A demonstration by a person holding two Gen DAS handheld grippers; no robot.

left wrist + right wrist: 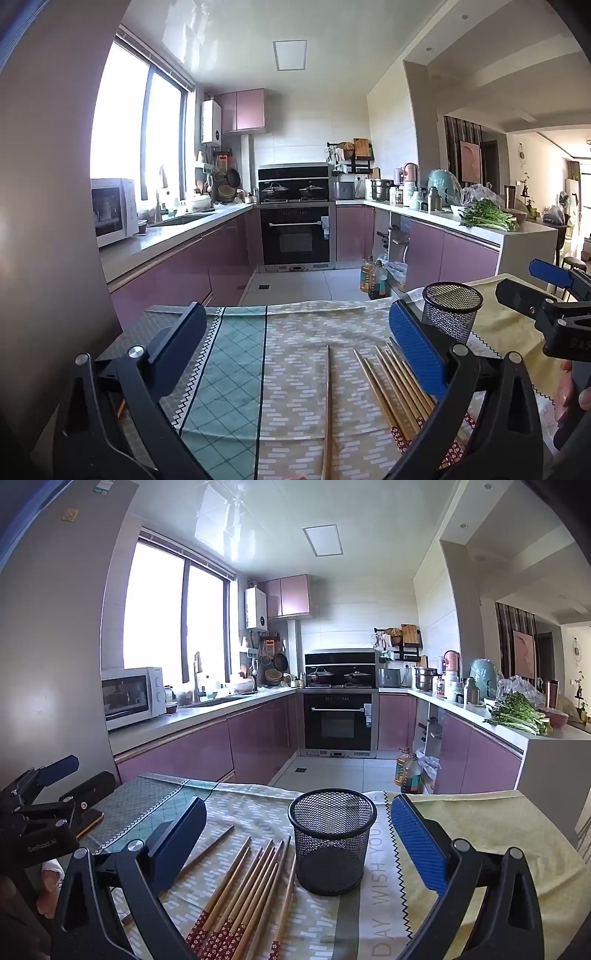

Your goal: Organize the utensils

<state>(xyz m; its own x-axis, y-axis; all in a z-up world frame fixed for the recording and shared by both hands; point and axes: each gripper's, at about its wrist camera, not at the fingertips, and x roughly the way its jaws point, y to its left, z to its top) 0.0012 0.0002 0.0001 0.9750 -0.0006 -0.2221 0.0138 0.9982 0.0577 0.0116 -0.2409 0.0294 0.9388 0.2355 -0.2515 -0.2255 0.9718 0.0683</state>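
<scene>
Your left gripper [297,354] and right gripper [299,845] both hang spread wide and empty, with the bamboo red-ended chopsticks [245,886] lying loose just left of the upright black wire-mesh cup [331,843].

The left hand-held gripper [297,341] has a black plastic frame of triangular cut-out arms, silver round screws at the pivots, and long fingers [415,354] faced with ribbed blue pads. The right hand-held gripper [299,840] has the same build. At 9 o'clock in the right wrist view, white lettering marks the left one's black body; bare skin shows below.
</scene>
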